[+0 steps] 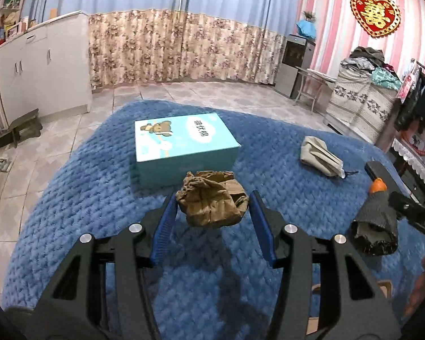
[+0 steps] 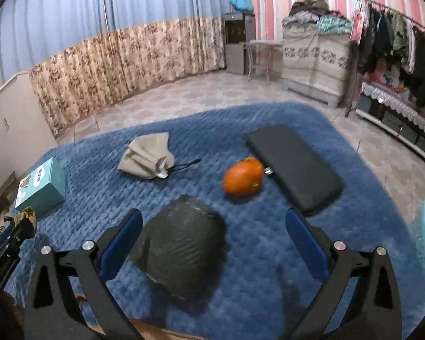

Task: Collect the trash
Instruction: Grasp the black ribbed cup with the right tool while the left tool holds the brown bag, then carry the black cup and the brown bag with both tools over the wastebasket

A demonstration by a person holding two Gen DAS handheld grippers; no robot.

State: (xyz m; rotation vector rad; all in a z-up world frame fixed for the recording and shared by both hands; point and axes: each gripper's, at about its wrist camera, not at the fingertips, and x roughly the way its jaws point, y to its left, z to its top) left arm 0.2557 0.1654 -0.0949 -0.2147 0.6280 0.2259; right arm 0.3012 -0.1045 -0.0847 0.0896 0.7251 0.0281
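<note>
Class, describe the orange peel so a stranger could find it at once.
Start at the blue blanket. Near its middle, the orange peel lies right beside the flat black pad. It is the only bright orange, rounded thing there.

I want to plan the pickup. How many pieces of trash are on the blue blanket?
4, maybe more hidden: brown paper wad in the left hand-held gripper, black wrapper near the right hand-held gripper, orange peel, crumpled face mask.

A teal box [image 1: 184, 148] lies on the blue blanket [image 1: 99, 198]. Beyond the blanket hang floral curtains [image 1: 178, 45]; left of it, white cabinets [image 1: 42, 68]; right of it, a clothes rack [image 2: 396, 42].
</note>
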